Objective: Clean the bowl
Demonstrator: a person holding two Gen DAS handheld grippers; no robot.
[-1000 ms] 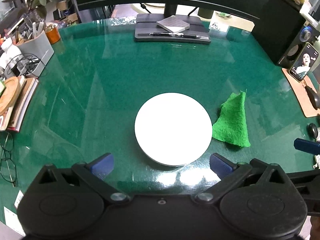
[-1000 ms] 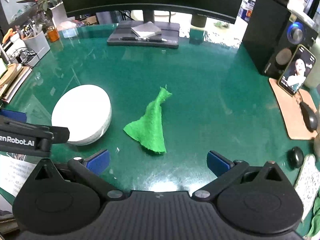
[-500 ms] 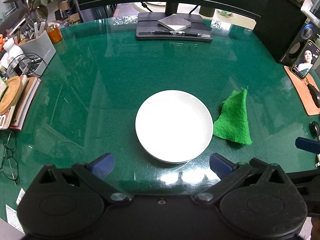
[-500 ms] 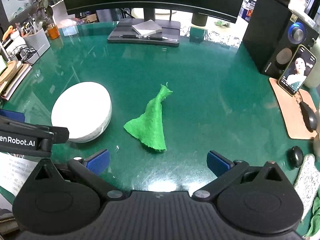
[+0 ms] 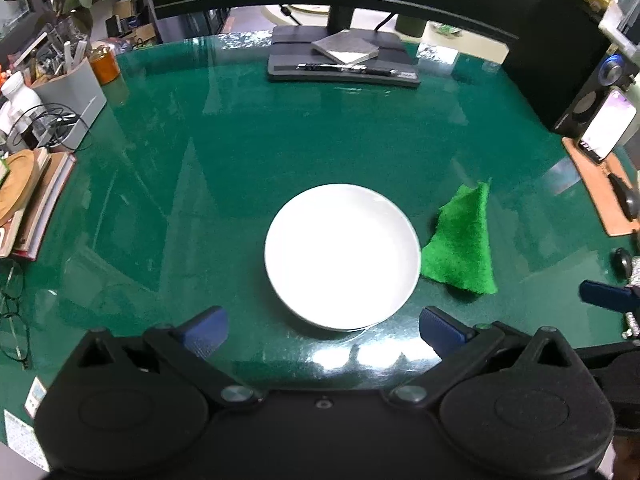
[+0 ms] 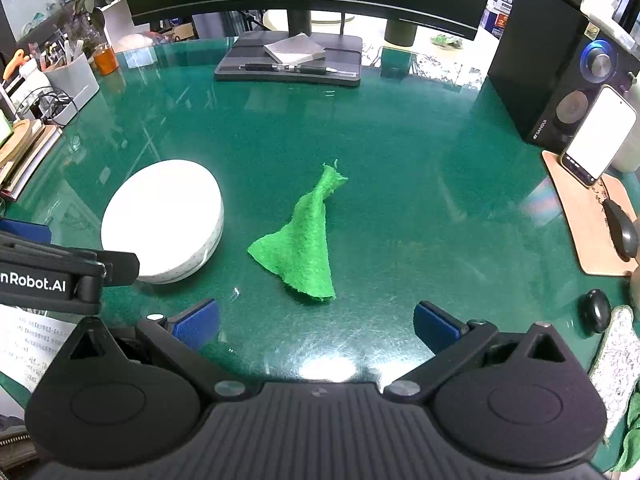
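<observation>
A white bowl (image 5: 342,256) sits on the green glass table, just ahead of my left gripper (image 5: 324,326), which is open and empty with its blue pads either side of the bowl's near rim. The bowl also shows at the left of the right wrist view (image 6: 164,220). A crumpled green cloth (image 5: 464,246) lies right of the bowl, close to its rim. In the right wrist view the cloth (image 6: 304,244) lies just ahead of my right gripper (image 6: 316,322), which is open and empty.
A monitor stand with a notepad and pen (image 5: 344,60) is at the back. A grey organiser (image 5: 68,96) and books (image 5: 32,200) are on the left. A speaker (image 6: 560,80), phone (image 6: 600,136), mouse pad and mouse (image 6: 620,232) are on the right.
Both grippers have risen and drawn back slightly, so the bowl and cloth sit a little farther ahead. Bowl and cloth have not moved. Both grippers stay open.
</observation>
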